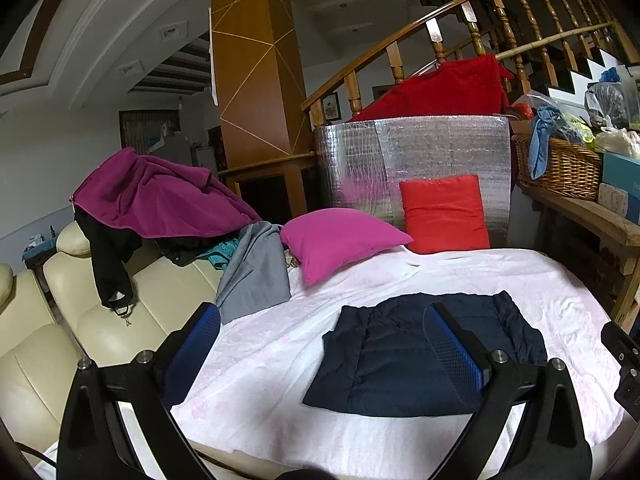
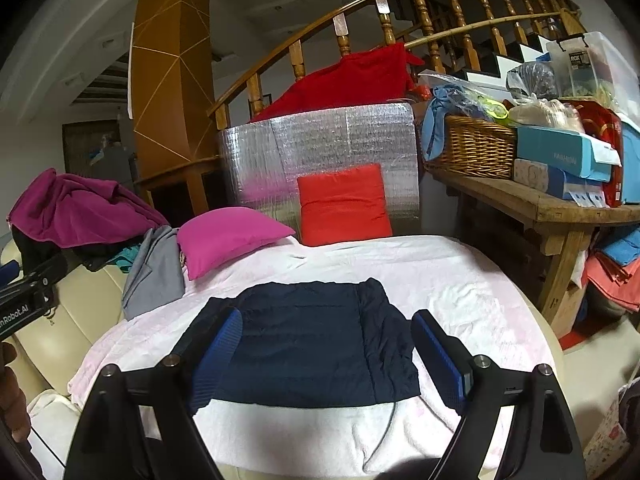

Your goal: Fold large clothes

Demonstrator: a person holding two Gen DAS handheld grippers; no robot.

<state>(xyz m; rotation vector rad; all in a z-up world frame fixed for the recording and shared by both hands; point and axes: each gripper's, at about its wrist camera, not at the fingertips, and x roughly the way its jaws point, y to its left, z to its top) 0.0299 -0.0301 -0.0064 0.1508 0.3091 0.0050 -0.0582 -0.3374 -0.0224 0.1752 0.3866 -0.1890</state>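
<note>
A folded navy quilted garment (image 2: 304,344) lies flat on the pale pink blanket (image 2: 460,280) (spread over a cream sofa (image 1: 100,320)), in front of a magenta pillow (image 2: 228,236). The left hand-held gripper (image 1: 320,344) and right hand-held gripper (image 2: 326,352) both hover above it, jaws wide apart, holding nothing

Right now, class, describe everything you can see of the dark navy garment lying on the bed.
The dark navy garment looks like a quilted, puffy jacket with stitched panels, its fabric slightly creased. It is folded into a compact, roughly rectangular bundle and lies flat on the pale pink blanket, towards the near edge. One narrower panel, more wrinkled, runs down its right side in both views. Nothing else rests on it. Both grippers hover open in front of it, and neither appears to touch it.
</note>
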